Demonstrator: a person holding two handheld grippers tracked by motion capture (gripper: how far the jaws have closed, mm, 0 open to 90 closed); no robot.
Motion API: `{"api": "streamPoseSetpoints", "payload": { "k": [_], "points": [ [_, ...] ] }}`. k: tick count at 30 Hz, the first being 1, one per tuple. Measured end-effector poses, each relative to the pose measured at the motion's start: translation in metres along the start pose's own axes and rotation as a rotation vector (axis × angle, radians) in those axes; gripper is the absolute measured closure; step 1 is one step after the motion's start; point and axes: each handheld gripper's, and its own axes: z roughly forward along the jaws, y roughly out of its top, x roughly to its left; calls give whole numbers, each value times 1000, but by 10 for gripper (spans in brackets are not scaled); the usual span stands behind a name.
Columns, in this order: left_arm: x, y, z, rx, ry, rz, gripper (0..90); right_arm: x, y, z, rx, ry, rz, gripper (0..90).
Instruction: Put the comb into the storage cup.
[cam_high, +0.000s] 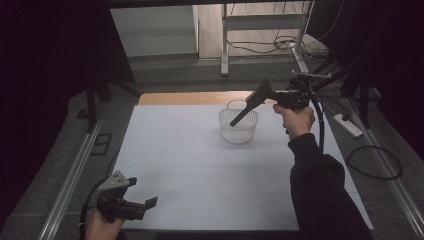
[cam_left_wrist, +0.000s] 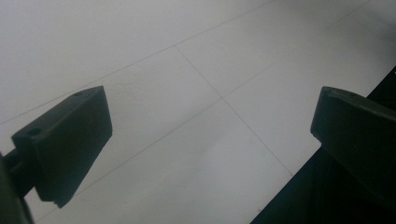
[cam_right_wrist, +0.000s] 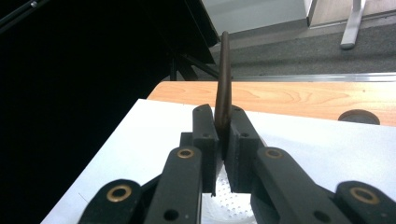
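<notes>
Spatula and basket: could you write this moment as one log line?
right gripper: shut on black spatula | spatula handle end inside white basket | left gripper: open, holding nothing

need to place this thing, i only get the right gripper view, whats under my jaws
Observer: The white basket; the high view has the dark spatula's handle end pointing down into it.
Operator: which part am i gripping
Observer: The right gripper clamps the wide blade end, above the basket.
Operator: wheres my other hand
Observer: The left gripper is at the near left of the white table, jaws open with nothing between them.
</notes>
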Motion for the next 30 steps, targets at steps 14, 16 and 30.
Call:
{"api": "streamPoseSetpoints", "payload": {
  "k": [14, 16, 30],
  "points": [
    [0, 0, 0, 2, 0, -2, 0, -5, -11, 12, 23, -7, 4, 839],
    [0, 0, 0, 3, 0, -1, 0, -6, -13, 13, 25, -9, 2, 838],
    [0, 0, 1, 6, 0, -1, 0, -9, -23, 26, 49, -11, 6, 838]
  ]
}}
